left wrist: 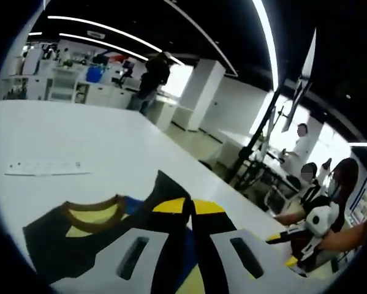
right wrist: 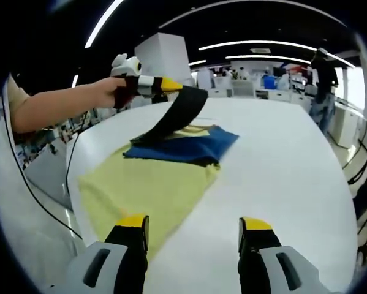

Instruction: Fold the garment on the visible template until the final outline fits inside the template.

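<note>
The garment lies on the white table: a yellow body, a blue part and a black sleeve. A hand holds my left gripper above the table's far left, shut on the sleeve's end, and the sleeve hangs lifted in a band down to the blue part. In the left gripper view the yellow-tipped jaws of that gripper pinch the black cloth, with the yellow collar beyond them on the left. My right gripper stands open over the near edge of the yellow body, holding nothing.
A pale strip with small marks lies on the table behind the garment. A person stands at the far end by white shelves. Seated people are beside the table's right edge. Cables hang off one table edge.
</note>
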Tool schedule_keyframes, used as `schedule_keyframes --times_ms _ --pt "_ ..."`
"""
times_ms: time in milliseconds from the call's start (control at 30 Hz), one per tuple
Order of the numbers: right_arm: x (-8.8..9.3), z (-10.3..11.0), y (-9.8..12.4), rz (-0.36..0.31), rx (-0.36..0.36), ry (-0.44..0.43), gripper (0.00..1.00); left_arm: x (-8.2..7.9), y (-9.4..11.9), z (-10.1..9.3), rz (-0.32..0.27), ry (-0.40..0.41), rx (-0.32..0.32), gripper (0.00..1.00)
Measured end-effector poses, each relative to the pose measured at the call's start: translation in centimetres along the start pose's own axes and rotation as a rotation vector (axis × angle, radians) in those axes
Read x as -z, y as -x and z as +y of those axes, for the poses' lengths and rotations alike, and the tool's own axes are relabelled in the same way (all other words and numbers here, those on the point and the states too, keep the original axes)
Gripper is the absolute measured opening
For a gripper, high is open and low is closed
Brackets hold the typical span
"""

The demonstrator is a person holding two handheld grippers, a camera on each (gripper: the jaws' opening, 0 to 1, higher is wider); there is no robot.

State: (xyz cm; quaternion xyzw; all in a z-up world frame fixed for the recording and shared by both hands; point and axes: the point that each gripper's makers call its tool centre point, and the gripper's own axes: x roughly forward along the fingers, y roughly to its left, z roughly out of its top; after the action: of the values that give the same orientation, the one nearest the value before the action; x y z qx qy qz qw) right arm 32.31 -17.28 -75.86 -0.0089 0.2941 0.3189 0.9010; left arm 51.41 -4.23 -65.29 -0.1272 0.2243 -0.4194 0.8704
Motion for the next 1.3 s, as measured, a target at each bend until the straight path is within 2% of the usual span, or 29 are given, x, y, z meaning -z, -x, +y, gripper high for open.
schedule_keyframes --times_ms 300,567,867,900,933,1033,1067,1233,1300 --pt "0.2 -0.8 0.5 0.003 0.008 -0.005 0.57 3.5 -3.1 -0.6 0.082 0.02 -0.003 0.0" --pt "0.4 -1.3 0.9 0.009 0.017 -0.01 0.57 4.8 -4.7 -0.4 0.108 0.041 0.006 0.0" --pt "0.5 -1.0 0.8 0.015 0.012 -0.01 0.57 7.3 -4.9 0.5 0.167 0.04 -0.011 0.01" --pt "0.4 -1.0 0.8 0.016 0.012 -0.01 0.57 7.3 -4.9 0.5 0.166 0.042 -0.008 0.02" --pt "0.4 -1.0 0.7 0.016 0.013 -0.009 0.57 7.3 -4.9 0.5 0.163 0.049 -0.004 0.09" --pt "0.2 -1.0 0.7 0.016 0.014 -0.007 0.57 7.6 -4.9 0.6 0.171 0.045 -0.02 0.36" --pt "0.2 -0.9 0.7 0.016 0.014 -0.006 0.57 7.7 -4.8 0.7 0.176 0.033 -0.025 0.42" --pt "-0.2 -0.7 0.5 0.014 0.013 -0.001 0.57 8.0 -4.1 1.2 0.18 0.016 -0.04 0.62" --pt "-0.3 -0.6 0.4 0.014 0.013 0.002 0.57 8.0 -3.7 1.3 0.178 0.017 -0.043 0.65"
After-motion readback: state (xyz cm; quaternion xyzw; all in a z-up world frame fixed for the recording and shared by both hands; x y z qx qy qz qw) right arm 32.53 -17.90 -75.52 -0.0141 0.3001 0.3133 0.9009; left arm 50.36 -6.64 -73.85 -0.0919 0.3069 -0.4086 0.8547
